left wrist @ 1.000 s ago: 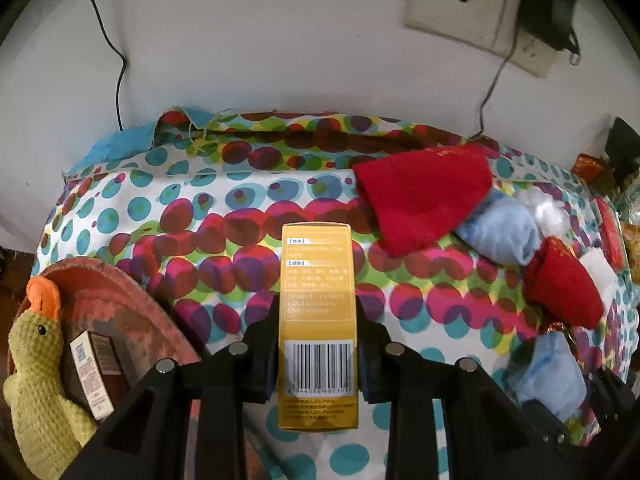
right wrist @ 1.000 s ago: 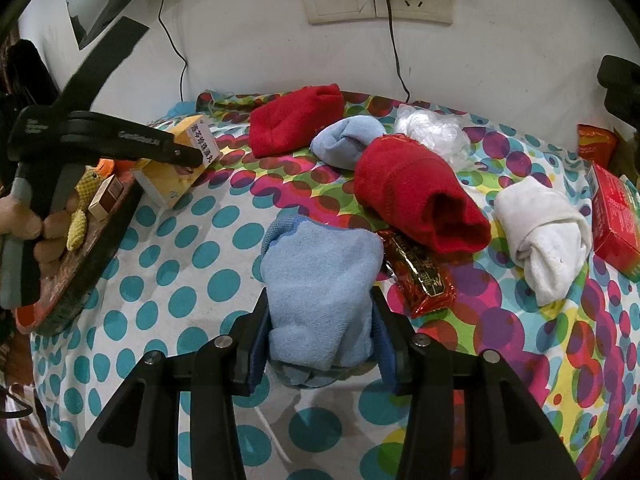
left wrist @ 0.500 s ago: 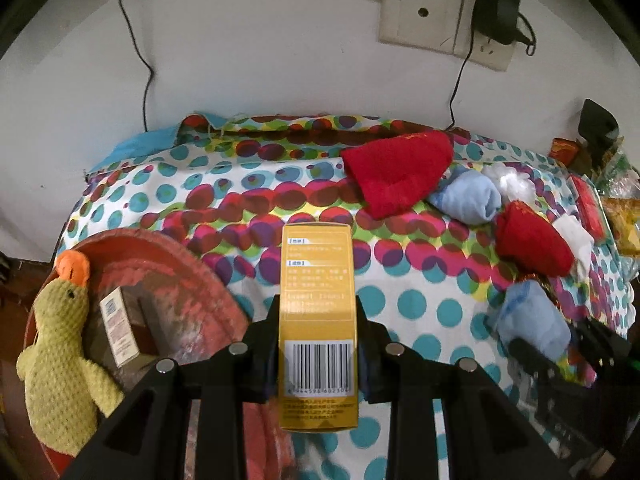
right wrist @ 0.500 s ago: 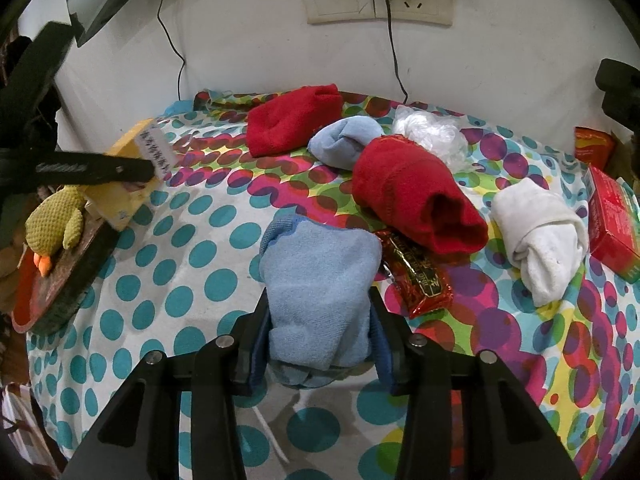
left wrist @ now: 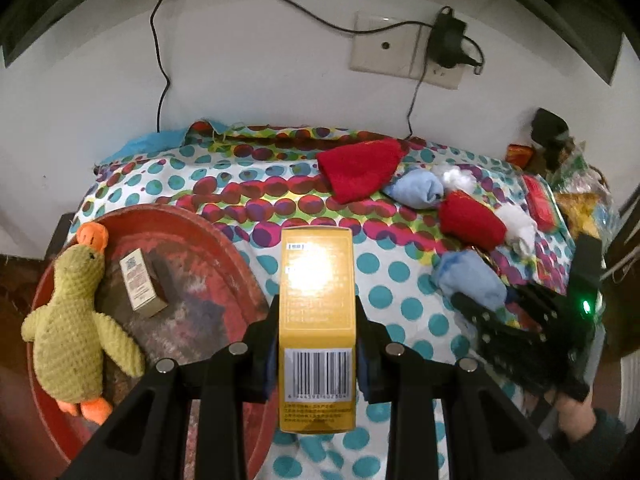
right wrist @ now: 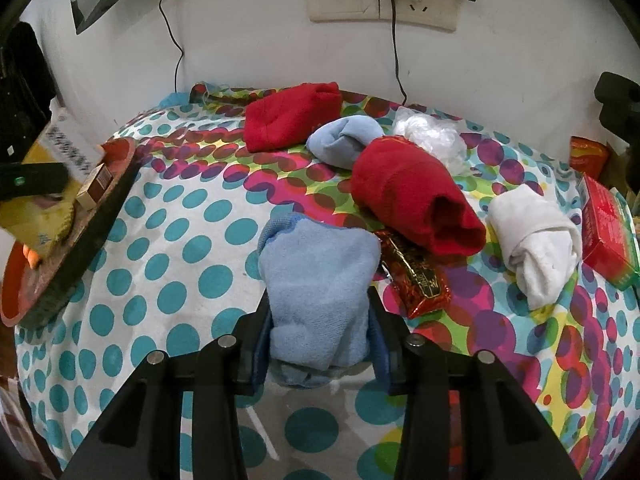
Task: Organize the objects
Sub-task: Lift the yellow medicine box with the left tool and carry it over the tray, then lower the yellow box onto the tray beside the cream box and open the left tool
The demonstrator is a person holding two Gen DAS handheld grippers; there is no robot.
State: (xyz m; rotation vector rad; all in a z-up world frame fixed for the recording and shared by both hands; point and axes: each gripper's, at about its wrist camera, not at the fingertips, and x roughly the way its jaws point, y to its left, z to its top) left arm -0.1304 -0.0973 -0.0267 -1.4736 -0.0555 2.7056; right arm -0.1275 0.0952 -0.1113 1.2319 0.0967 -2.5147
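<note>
Left wrist view: my left gripper point(left wrist: 318, 354) is clamping the yellow box point(left wrist: 317, 320), barcode end toward the camera. The red tray point(left wrist: 224, 248) is lying just left of the fingers, holding a plush duck point(left wrist: 72, 312) and a small carton point(left wrist: 142, 286).

Right wrist view: my right gripper point(right wrist: 320, 344) is squeezing the blue towel point(right wrist: 318, 276), which is resting on the dotted tablecloth point(right wrist: 192, 248). A red towel point(right wrist: 416, 196) and a foil packet point(right wrist: 416, 276) are lying ahead-right.

The left gripper point(left wrist: 318, 354) is pointing steeply downward, its two black fingers pressing against a yellow box point(left wrist: 317, 312). The right gripper point(right wrist: 320, 340) is also angling downward, its pads squeezing a blue cloth point(right wrist: 318, 280).
</note>
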